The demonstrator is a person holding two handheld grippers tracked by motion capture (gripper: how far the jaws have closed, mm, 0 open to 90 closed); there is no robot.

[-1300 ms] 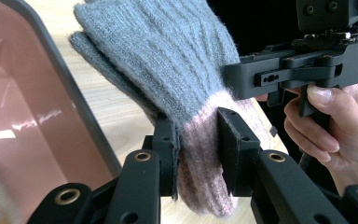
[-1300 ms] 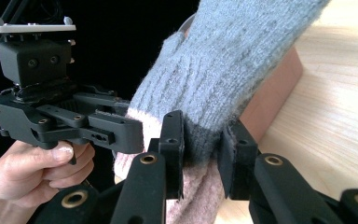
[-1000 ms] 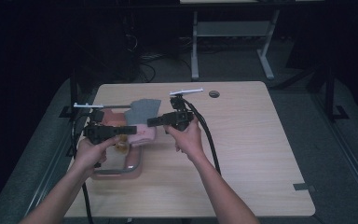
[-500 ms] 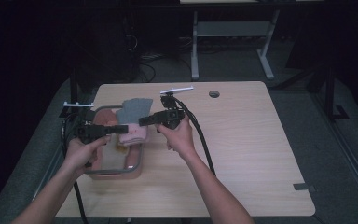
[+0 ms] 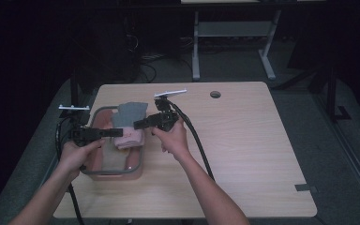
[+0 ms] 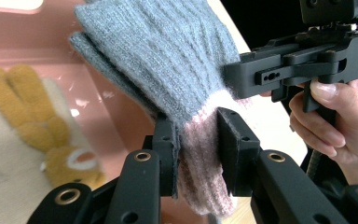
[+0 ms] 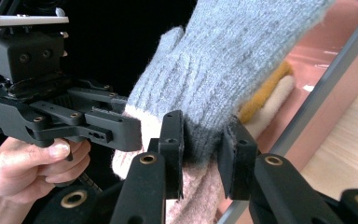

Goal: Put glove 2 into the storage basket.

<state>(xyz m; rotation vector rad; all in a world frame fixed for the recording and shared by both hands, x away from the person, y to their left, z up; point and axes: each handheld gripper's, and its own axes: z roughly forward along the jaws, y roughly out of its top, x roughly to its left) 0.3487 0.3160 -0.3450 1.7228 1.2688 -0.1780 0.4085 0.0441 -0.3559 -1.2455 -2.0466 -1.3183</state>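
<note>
Both hands shifted left | left tool [image 5: 104,133], right tool [image 5: 140,124] level, gripping glove [image 5: 130,123]

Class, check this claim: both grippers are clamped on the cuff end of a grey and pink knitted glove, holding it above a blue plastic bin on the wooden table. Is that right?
Not quite: the bin is pink with a grey rim, not blue, as the right gripper view shows. The rest stands: the left gripper and right gripper both clamp the cuff end of the grey and pink knitted glove above it on the wooden table.
</note>
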